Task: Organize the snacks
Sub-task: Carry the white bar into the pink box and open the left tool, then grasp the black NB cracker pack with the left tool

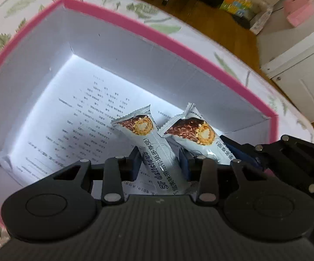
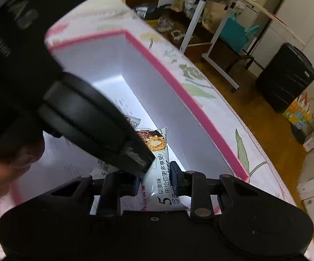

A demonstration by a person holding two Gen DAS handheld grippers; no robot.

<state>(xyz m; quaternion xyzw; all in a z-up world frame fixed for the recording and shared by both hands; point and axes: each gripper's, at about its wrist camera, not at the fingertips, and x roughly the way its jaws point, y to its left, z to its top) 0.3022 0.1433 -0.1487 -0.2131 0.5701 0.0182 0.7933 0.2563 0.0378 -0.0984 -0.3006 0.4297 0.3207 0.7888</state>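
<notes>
From the left wrist, our left gripper (image 1: 160, 165) clamps 1 snack bar (image 1: 157, 150) low inside the pink-rimmed box (image 1: 117, 19), above a printed sheet (image 1: 78, 117) on its floor. Beside it hangs a second bar (image 1: 197, 134), held by the right gripper (image 1: 239, 152). The wrapper reads "5F delicious" (the Chinese text is partly hidden).

From the right wrist, our right gripper (image 2: 157, 178) pinches its bar (image 2: 160, 163) over the same box (image 2: 178, 87), with the left gripper's body crossing in front. We judge this the placing step: next, lower both bars and let go.
</notes>
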